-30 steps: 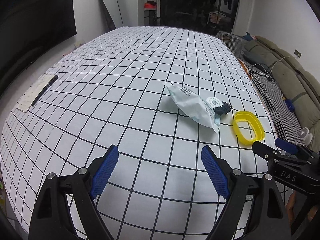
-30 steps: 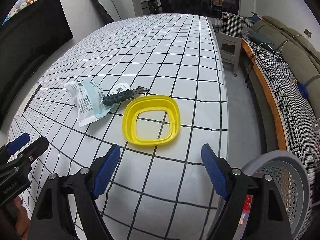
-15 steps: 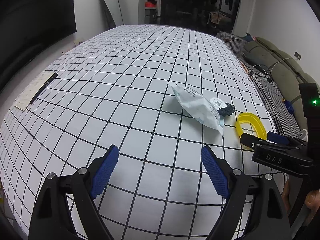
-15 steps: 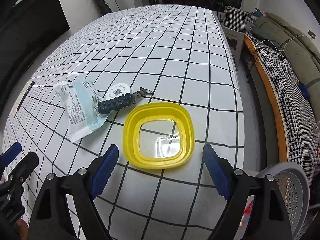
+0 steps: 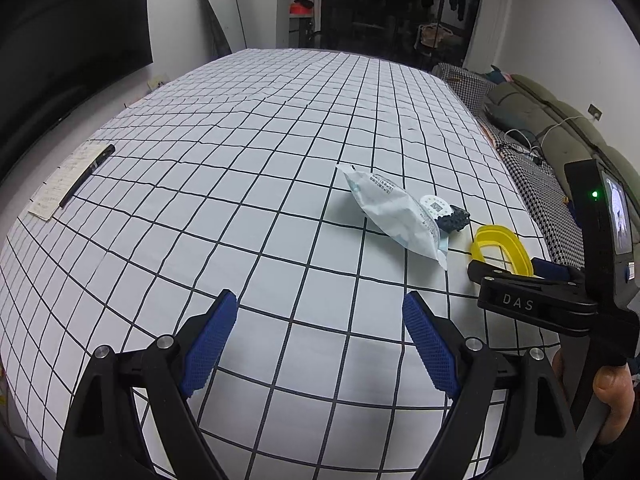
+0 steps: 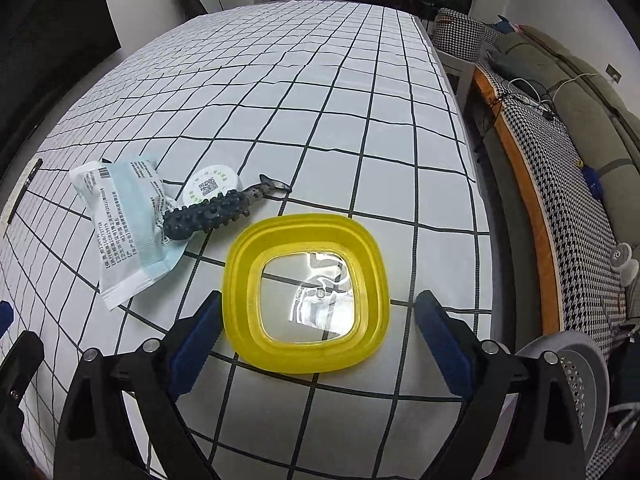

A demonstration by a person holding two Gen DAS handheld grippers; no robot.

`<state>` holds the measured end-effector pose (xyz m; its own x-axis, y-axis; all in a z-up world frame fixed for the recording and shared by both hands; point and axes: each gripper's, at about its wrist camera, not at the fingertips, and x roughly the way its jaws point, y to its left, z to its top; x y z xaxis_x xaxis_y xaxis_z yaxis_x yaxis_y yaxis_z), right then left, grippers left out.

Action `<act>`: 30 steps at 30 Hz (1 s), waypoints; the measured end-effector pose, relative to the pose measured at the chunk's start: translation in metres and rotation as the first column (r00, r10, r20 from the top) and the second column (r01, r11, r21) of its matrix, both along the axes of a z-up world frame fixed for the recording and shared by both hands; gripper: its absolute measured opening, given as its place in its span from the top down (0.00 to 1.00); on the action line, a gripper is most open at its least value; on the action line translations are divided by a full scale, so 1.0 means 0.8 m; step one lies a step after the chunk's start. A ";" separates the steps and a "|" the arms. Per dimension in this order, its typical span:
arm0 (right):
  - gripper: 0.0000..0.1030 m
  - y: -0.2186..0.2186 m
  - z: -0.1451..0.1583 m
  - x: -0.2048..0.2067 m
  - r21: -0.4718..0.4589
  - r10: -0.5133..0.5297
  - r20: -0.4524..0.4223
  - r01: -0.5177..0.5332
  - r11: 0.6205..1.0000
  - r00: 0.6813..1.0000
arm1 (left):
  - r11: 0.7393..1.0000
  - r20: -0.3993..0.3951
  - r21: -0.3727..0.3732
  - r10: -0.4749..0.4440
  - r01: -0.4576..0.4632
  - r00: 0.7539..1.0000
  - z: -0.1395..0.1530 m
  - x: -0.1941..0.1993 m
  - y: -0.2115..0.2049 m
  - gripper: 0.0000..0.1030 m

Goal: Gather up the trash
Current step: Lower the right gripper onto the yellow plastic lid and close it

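Observation:
A yellow square lid with a clear middle (image 6: 306, 298) lies on the checked tablecloth (image 6: 280, 80). My right gripper (image 6: 320, 344) is open, its blue pads on either side of the lid's near edge. A white and pale-blue wrapper (image 6: 126, 224), a round white sticker (image 6: 210, 186) and a dark knobbly toy with a clip (image 6: 212, 214) lie left of the lid. My left gripper (image 5: 320, 344) is open and empty over bare cloth, short of the wrapper (image 5: 394, 214). The lid (image 5: 502, 248) and the right gripper (image 5: 536, 296) show at its right.
A grey perforated basket (image 6: 576, 384) stands off the table's right front corner. A paper sheet with a black pen (image 5: 74, 178) lies at the left edge. A sofa and a houndstooth bench (image 6: 560, 168) run along the right side.
My right gripper has moved forward and down, so the yellow lid now sits between its pads. My left gripper has barely shifted; the right gripper has come further into its view.

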<state>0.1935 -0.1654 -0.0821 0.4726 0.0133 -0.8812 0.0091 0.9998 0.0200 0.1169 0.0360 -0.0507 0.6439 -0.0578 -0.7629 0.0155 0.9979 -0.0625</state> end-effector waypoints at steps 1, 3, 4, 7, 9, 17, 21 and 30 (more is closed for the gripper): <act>0.09 -0.001 0.000 0.000 0.001 -0.005 -0.002 0.005 1.000 1.000 | 1.000 0.000 0.000 0.000 0.000 1.000 0.000 0.000 0.000 0.19; 0.08 -0.002 -0.001 0.002 -0.002 -0.008 -0.005 0.008 1.000 1.000 | 1.000 -0.002 0.002 -0.002 0.002 1.000 -0.001 0.000 0.000 0.19; 0.08 -0.003 -0.001 0.003 -0.004 -0.007 -0.007 0.007 1.000 1.000 | 1.000 -0.003 0.004 -0.003 0.003 1.000 -0.001 0.000 -0.001 0.19; 0.08 -0.004 -0.001 0.004 -0.003 -0.003 -0.014 0.003 1.000 1.000 | 1.000 -0.004 0.006 -0.004 0.004 1.000 -0.002 -0.001 -0.002 0.19; 0.08 -0.005 -0.002 0.007 -0.004 0.002 -0.015 -0.003 1.000 1.000 | 1.000 -0.004 0.007 -0.004 0.004 1.000 -0.002 -0.002 -0.002 0.19; 0.08 -0.004 -0.004 0.002 -0.007 0.028 0.019 -0.028 1.000 0.999 | 1.000 -0.004 0.011 -0.010 0.010 1.000 0.000 -0.002 -0.008 0.19; 0.08 -0.003 -0.003 0.001 -0.007 0.033 0.005 -0.033 0.999 0.999 | 1.000 0.000 0.014 -0.013 0.013 1.000 0.002 -0.004 -0.010 0.19; 0.08 -0.004 -0.003 0.000 -0.004 0.030 0.020 -0.030 1.000 0.999 | 1.000 0.001 0.015 -0.013 0.013 1.000 0.004 -0.005 -0.010 0.19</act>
<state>0.1931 -0.1686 -0.0849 0.4900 0.0241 -0.8714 -0.0210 0.9997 0.0158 0.1132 0.0280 -0.0476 0.6442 -0.0546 -0.7629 0.0287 0.9985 -0.0473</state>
